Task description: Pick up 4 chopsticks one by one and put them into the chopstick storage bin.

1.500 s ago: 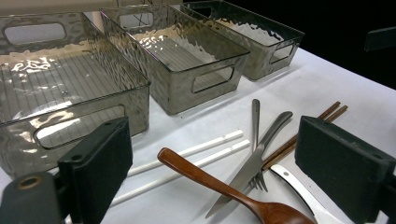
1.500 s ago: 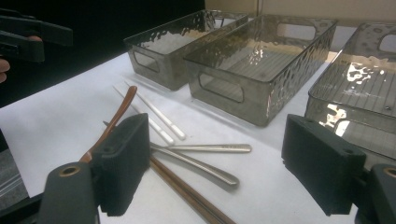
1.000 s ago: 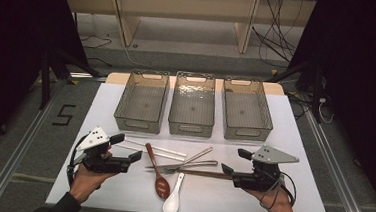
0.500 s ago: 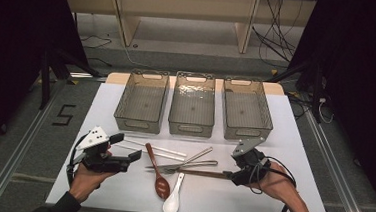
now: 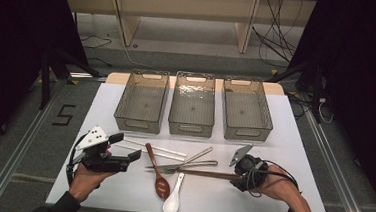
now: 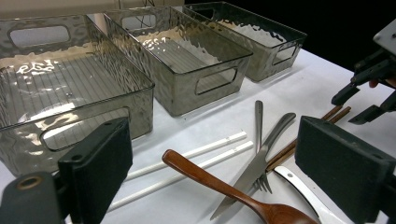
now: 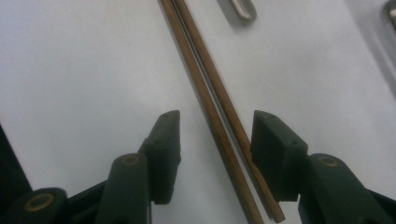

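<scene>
A pair of brown chopsticks (image 5: 206, 174) lies on the white table (image 5: 292, 158), reaching right from the cutlery pile. My right gripper (image 5: 235, 178) points down over their right end. In the right gripper view the chopsticks (image 7: 205, 74) run between the jaws of the right gripper (image 7: 216, 116). Those jaws have just been closing. The left pad still stands apart from the sticks, so nothing is clamped. My left gripper (image 5: 127, 147) hovers at the table's left, open, with nothing between the jaws of the left gripper (image 6: 212, 140).
Three clear plastic bins (image 5: 192, 106) stand in a row at the back. In the middle lie a wooden spoon (image 5: 156, 169), a white spoon (image 5: 173, 197), a steel fork and knife (image 5: 192, 161) and white chopsticks (image 5: 158, 149).
My right gripper has tipped downward and sunk onto the right end of the brown chopsticks, and its jaws have narrowed around them. The left gripper has stayed put.
</scene>
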The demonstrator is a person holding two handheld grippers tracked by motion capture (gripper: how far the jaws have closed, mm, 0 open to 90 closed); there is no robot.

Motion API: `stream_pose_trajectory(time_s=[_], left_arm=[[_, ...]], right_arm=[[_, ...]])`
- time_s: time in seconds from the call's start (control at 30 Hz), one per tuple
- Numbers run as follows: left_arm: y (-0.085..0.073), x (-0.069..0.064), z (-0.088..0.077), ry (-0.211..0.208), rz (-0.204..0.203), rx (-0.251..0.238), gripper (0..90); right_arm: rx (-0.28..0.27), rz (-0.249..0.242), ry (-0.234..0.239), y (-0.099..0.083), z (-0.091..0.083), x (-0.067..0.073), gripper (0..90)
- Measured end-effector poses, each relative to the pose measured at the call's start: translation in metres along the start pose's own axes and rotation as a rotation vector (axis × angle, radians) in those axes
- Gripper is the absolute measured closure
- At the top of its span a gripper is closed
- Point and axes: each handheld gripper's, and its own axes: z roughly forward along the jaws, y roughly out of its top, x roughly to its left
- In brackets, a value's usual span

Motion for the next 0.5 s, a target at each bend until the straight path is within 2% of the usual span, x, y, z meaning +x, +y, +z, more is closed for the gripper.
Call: stream_pose_trajectory(time_s=[0.1, 0.37, 0.5], left_arm=[[0.0, 0.0, 0.0, 0.0, 0.0, -0.001, 10.8], [0.0, 0.0, 0.0, 0.0, 0.006, 0.002, 10.8], [0.0, 0.0, 0.0, 0.001, 0.004, -0.001, 10.8]], right_arm=[[0.022, -0.007, 0.007, -0.001, 0.004, 0.0, 59.9], [0.045, -0.014, 0.015, 0.0, 0.008, -0.005, 66.0], [0.08, -0.021, 0.028, 0.0, 0.012, -0.005, 69.0]])
